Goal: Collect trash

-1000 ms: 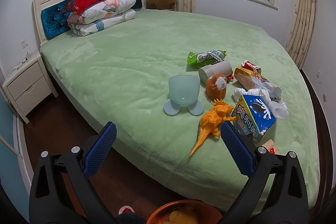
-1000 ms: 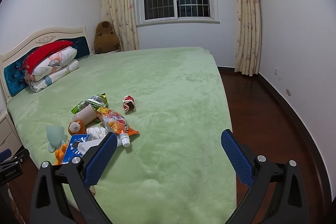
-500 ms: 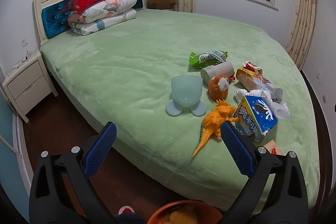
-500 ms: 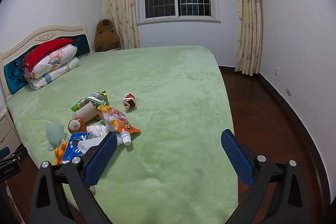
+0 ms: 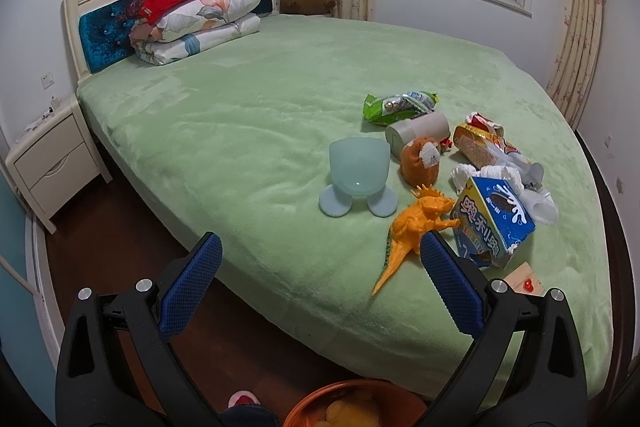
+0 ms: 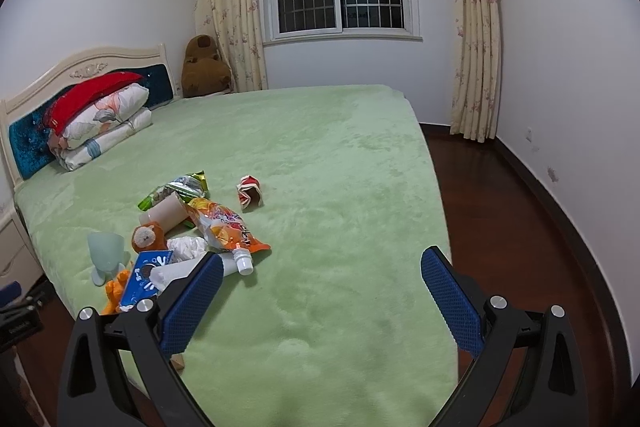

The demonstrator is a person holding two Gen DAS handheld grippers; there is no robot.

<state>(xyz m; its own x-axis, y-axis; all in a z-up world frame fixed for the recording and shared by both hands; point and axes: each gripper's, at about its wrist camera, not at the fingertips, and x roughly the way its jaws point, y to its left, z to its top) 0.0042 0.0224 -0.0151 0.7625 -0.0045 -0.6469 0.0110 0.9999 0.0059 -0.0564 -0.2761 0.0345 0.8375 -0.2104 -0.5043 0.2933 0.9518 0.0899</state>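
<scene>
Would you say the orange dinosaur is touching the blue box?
Touching: in the left wrist view the dinosaur's front claws meet the side of the box.

- Bed cover (image 5: 248, 115): plain pale green.
- Dinosaur toy (image 5: 416, 223): bright orange.
- Snack box (image 5: 494, 223): blue, white splash print.
- Cup (image 5: 359, 167): translucent pale blue.
- Chip bag (image 6: 224, 223): orange, colourful print.
- Gripper pads (image 6: 192, 307): blue, fine grid texture.
- Curtains (image 6: 476, 27): cream, small floral print.
</scene>
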